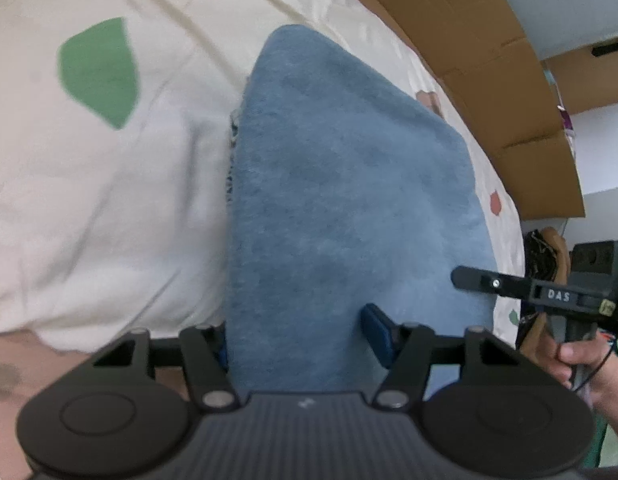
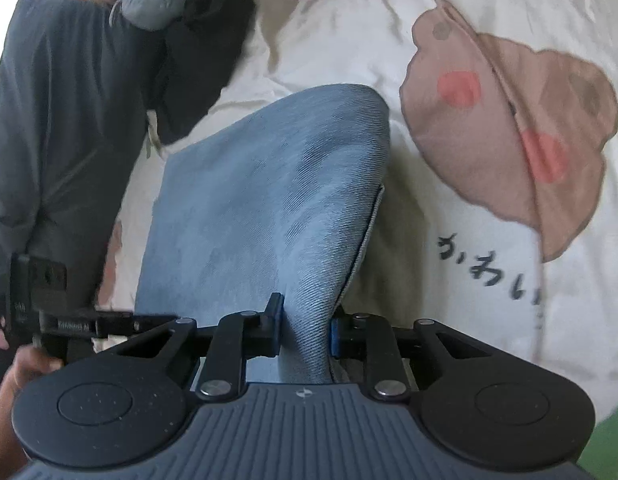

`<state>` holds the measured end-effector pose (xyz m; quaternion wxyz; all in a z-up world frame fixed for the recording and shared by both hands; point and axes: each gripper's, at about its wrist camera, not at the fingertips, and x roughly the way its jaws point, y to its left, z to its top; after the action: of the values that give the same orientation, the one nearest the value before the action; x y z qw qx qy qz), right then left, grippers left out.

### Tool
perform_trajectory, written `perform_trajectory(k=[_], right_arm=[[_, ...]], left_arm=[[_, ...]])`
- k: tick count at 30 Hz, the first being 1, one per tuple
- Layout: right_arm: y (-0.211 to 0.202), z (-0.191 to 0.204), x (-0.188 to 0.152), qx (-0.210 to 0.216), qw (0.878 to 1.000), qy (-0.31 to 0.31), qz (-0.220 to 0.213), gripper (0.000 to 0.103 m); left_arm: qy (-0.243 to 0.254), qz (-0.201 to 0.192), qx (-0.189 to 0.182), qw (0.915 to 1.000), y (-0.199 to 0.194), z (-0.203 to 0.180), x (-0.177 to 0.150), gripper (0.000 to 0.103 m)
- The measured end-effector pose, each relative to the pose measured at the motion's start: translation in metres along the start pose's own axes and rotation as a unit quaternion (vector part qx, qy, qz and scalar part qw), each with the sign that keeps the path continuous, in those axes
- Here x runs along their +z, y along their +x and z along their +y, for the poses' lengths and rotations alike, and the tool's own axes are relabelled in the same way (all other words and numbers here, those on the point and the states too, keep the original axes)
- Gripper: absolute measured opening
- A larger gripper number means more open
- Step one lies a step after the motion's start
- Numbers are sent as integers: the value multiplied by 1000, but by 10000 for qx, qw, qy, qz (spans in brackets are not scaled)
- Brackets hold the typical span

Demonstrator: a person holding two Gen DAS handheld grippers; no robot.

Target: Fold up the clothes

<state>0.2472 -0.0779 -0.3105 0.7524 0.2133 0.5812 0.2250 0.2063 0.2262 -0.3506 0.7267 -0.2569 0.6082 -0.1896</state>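
Nearest to each camera the dark body of its own gripper is seen, and just beyond it the blue cloth (image 1: 341, 184) that is held between the fingers. By the left gripper (image 1: 297, 332) a wide fold of this cloth is gripped: the fingers are kept fairly wide apart, with thick fabric filling the gap, and only the right blue pad (image 1: 375, 330) is visible, the left one being hidden behind the cloth. By the right gripper (image 2: 303, 330) a thinner, pinched edge of the same cloth is clamped, with the fingers nearly together. The cloth is stretched away from both grippers over the white printed bedsheet (image 1: 109, 200), with a dark garment (image 2: 61, 120) lying to the far left in the right wrist view. A slip is judged to be the main risk: the thick bundle at the left could be pulled out if the two grippers are moved apart or lifted unevenly, and the fold would then be lost. The sheet could also be caught and dragged if the cloth is lowered carelessly.
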Motion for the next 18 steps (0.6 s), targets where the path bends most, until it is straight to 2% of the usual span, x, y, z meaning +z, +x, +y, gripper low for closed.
perform_trajectory(k=[11, 18], right_arm=[[-58, -37, 10, -486, 9987, 151, -48, 21], [-82, -57, 7, -756, 9968, -118, 225, 21]], left_arm=[[423, 149, -228, 9987, 40, -54, 13, 64], [717, 403, -164, 9965, 65, -96, 16, 64]])
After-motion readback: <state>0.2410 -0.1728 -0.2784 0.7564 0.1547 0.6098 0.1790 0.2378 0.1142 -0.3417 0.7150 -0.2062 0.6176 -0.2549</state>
